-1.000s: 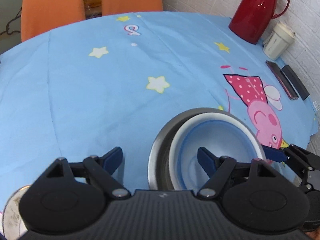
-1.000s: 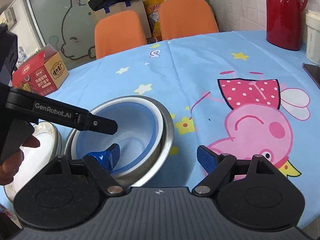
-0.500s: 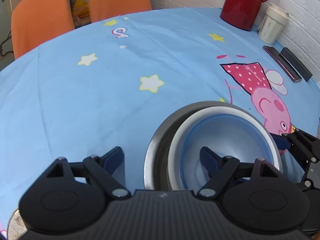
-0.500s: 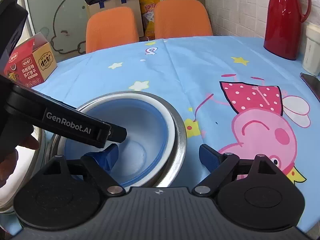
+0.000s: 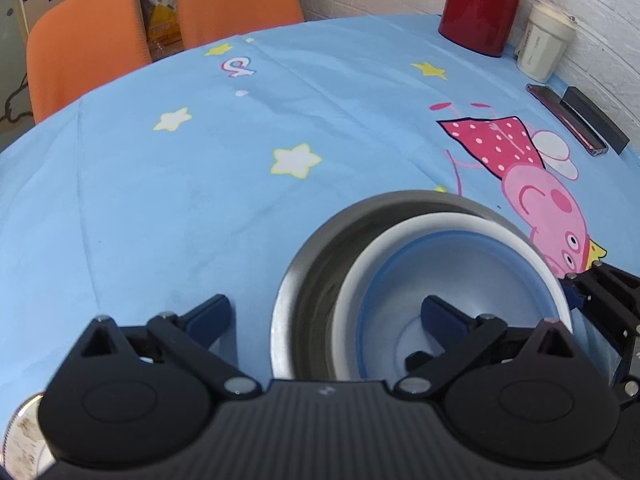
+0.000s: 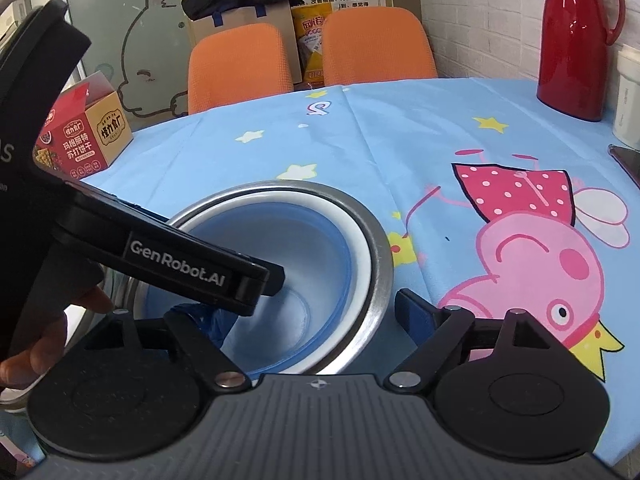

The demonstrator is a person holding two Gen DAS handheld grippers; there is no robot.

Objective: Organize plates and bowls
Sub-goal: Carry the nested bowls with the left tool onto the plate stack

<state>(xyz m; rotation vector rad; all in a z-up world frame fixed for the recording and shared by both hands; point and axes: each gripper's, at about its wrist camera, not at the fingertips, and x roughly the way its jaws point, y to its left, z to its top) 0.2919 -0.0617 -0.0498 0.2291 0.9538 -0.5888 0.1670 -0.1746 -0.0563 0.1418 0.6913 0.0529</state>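
Observation:
A blue bowl with a white rim (image 5: 460,276) (image 6: 280,256) sits nested inside a steel bowl (image 5: 316,264) (image 6: 380,272) on the blue tablecloth. My left gripper (image 5: 326,312) is open; its right finger is inside the blue bowl and its left finger is outside the steel bowl, so it straddles both near walls. My right gripper (image 6: 308,312) is open and straddles the opposite walls, left finger inside, right finger outside. A white plate (image 5: 20,440) shows at the lower left edge of the left wrist view.
A red thermos (image 5: 484,4) (image 6: 576,40), a white cup (image 5: 544,48) and a phone with a black box (image 5: 568,120) stand at the far right. A red snack box (image 6: 84,128) is far left. Two orange chairs (image 6: 308,56) are behind the table.
Both grippers have moved in closer over the nested bowls, which now fill more of each view. The jaws stay open.

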